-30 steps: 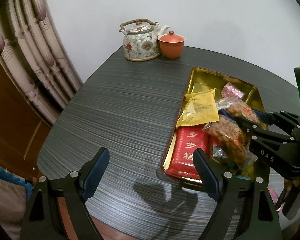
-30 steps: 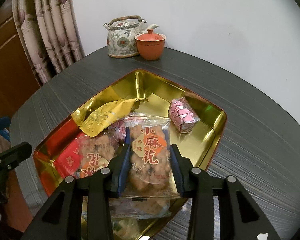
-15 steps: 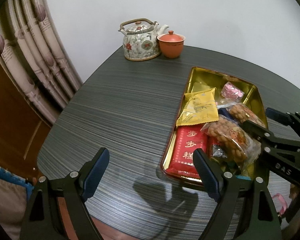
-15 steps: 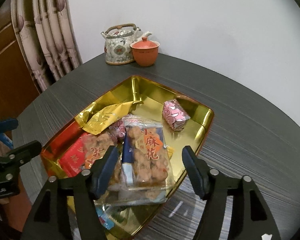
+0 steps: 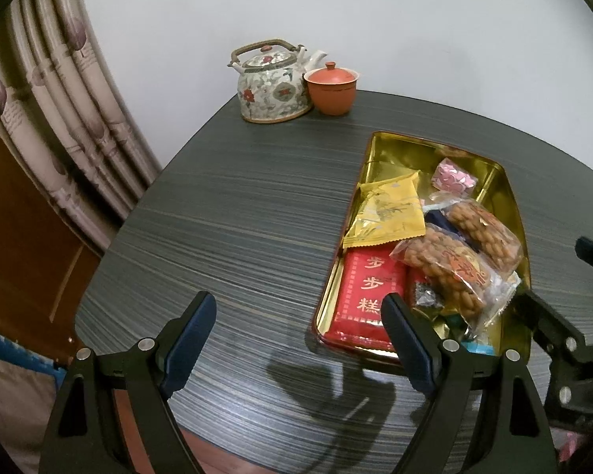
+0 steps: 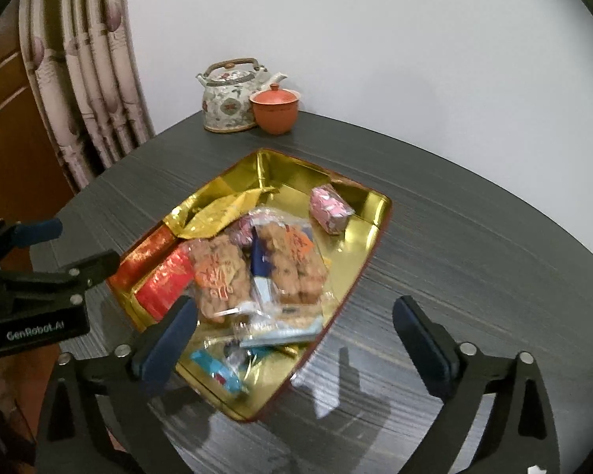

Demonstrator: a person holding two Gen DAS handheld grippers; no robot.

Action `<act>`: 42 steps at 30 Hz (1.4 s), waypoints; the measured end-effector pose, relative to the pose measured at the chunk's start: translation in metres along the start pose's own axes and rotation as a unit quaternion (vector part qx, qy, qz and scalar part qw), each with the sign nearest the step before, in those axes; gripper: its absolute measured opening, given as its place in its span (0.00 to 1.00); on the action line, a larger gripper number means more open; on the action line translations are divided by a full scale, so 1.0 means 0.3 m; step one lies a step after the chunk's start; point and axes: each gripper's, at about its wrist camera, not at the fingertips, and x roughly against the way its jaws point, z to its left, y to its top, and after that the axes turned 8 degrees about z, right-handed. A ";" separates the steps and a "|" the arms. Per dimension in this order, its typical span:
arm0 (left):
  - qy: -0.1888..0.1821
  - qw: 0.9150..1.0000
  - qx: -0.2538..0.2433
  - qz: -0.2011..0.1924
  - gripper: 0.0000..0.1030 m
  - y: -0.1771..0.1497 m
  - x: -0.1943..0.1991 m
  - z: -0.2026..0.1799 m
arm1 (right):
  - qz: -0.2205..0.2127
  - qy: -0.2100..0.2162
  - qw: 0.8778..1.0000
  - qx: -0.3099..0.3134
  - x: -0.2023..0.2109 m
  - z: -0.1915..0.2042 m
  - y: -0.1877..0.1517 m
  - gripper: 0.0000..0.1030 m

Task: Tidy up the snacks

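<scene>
Left wrist: dark striped table (image 5: pixel 233 213), curtain (image 5: pixel 71 118) w/ white wall (image 5: pixel 415 19).

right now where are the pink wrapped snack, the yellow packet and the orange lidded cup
pink wrapped snack (image 6: pixel 330 209), right wrist view, middle of its wrapper
yellow packet (image 5: pixel 389 213), left wrist view, centre of its flat face
orange lidded cup (image 5: pixel 331 93), left wrist view, front of the cup body below the lid

A blue packet (image 6: pixel 216 369) just ahead of the right gripper's (image 6: pixel 296 339) left pad is blurred, its print unreadable; snacks beneath lie partly hidden.
</scene>
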 end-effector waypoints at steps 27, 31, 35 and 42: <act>0.000 1.000 0.000 -0.001 0.83 0.002 0.001 -0.003 | 0.026 0.009 1.000 0.000 -0.016 0.030 -0.064 0.97; -0.002 1.000 -0.002 -0.001 0.83 0.002 0.001 -0.004 | 0.028 0.008 1.000 0.002 -0.016 0.033 -0.066 0.97; -0.002 1.000 -0.001 -0.001 0.83 0.002 0.002 -0.004 | 0.030 0.009 1.000 0.002 -0.017 0.034 -0.070 0.97; -0.003 1.000 -0.003 -0.001 0.83 0.001 0.004 -0.006 | 0.033 0.011 0.999 0.004 -0.019 0.040 -0.075 0.97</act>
